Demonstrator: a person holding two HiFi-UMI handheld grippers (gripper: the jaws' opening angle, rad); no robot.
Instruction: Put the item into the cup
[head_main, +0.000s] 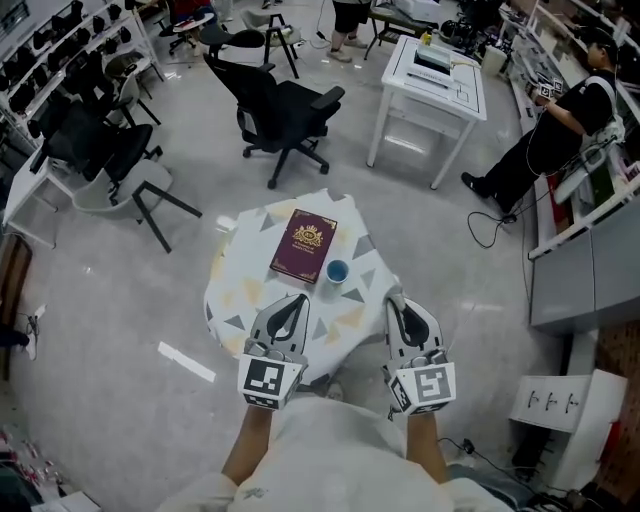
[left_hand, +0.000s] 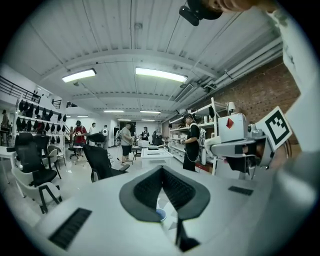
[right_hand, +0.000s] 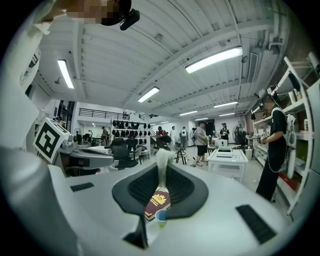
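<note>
A maroon booklet with a gold crest lies flat on a small round table covered in a patterned cloth. Just right of the booklet's near corner stands a small blue cup, upright. My left gripper hovers at the table's near edge, shut and empty, and through the wedge under its jaws the left gripper view shows the cup. My right gripper hangs at the near right edge with a narrow gap between its jaws and holds nothing. The booklet and cup show below that gap.
A black office chair stands beyond the table, with more chairs at far left. A white desk is at back right, a person sits further right, and a grey cabinet is close on the right.
</note>
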